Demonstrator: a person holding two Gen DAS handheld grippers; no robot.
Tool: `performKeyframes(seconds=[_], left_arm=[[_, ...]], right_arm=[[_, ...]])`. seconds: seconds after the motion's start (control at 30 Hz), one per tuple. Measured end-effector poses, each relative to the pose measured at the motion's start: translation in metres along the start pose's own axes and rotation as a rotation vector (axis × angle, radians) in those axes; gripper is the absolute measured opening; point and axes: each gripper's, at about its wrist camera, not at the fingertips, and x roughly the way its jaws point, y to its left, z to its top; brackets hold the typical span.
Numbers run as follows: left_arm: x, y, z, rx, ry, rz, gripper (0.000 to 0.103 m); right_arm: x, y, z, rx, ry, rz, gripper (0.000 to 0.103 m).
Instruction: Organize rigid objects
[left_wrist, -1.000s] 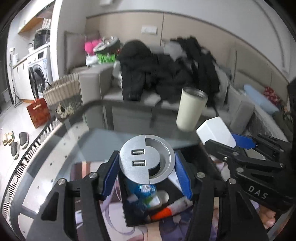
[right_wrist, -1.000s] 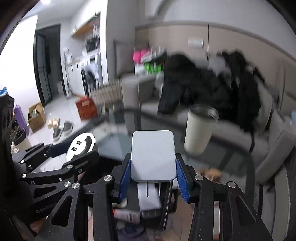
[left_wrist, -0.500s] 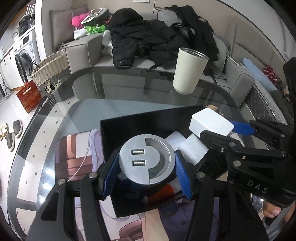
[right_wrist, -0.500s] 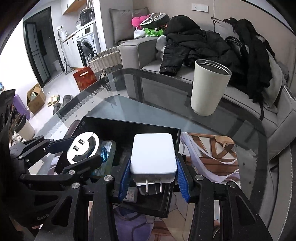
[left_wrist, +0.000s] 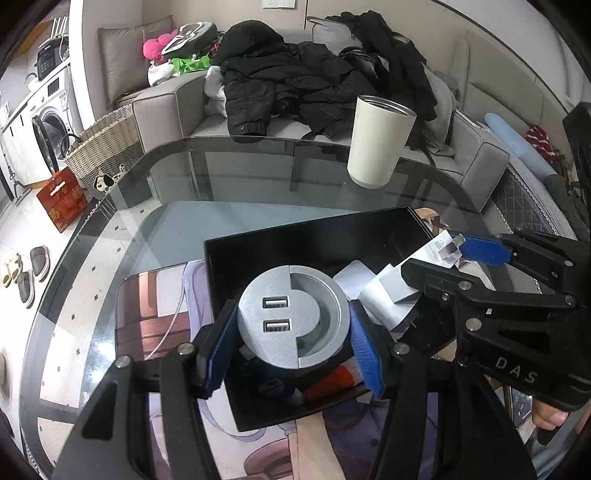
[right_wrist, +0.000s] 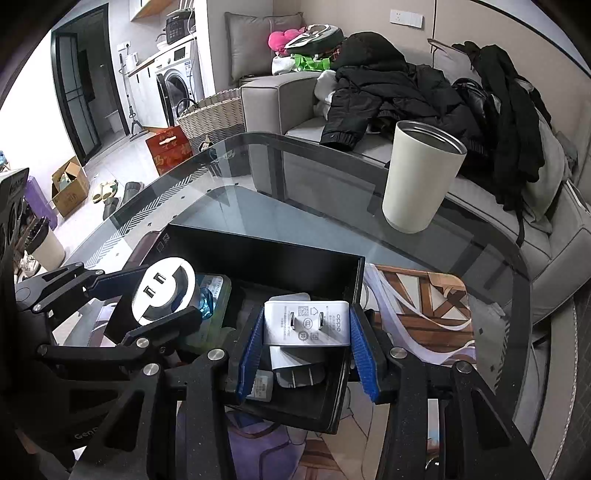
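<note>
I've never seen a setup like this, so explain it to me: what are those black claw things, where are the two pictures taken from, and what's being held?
They are hand-held tools: a person carries one gripper in each hand, each with a camera looking along its fingers. The left gripper clamps a round silver USB hub. The right gripper holds a white charger, prongs toward the camera. Both hover over a black box of small items on a glass table, near a cream cup.
</note>
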Motion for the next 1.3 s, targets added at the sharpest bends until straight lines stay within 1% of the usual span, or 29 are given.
performKeyframes(seconds=[0.4,0.67,0.83,0.97,1.07,1.13,1.17,1.2,1.23,1.27,1.3], left_arm=[[-0.003,0.002,0.004,-0.006,-0.012,0.005,0.058],[-0.008,0.002,0.004,-0.011,-0.033,0.014,0.061],[-0.019,0.004,0.004,-0.022,-0.076,0.017,0.062],[-0.040,0.001,0.001,-0.006,-0.156,0.036,0.062],[-0.056,0.000,-0.004,-0.012,-0.223,0.045,0.063],[-0.070,-0.002,-0.009,-0.005,-0.299,0.048,0.063],[-0.076,-0.004,-0.011,0.005,-0.331,0.060,0.064],[-0.085,-0.007,-0.013,0.025,-0.381,0.076,0.064],[-0.091,-0.009,-0.014,0.040,-0.422,0.090,0.068],[-0.100,-0.011,-0.016,0.053,-0.473,0.109,0.075],[-0.107,-0.012,-0.017,0.054,-0.514,0.135,0.077]], right_arm=[[-0.003,0.002,0.001,0.021,-0.003,0.003,0.046],[-0.008,0.002,0.002,0.029,-0.016,0.005,0.046],[-0.017,0.001,0.002,0.035,-0.042,0.013,0.046],[-0.036,0.004,-0.001,0.040,-0.109,0.023,0.046],[-0.049,0.006,-0.007,0.060,-0.162,0.038,0.046],[-0.062,0.008,-0.011,0.068,-0.217,0.043,0.046],[-0.067,0.009,-0.012,0.070,-0.242,0.042,0.046],[-0.075,0.010,-0.013,0.072,-0.278,0.036,0.046],[-0.084,0.012,-0.015,0.067,-0.324,0.027,0.046],[-0.092,0.014,-0.016,0.060,-0.363,0.018,0.047],[-0.099,0.016,-0.018,0.054,-0.406,0.006,0.050]])
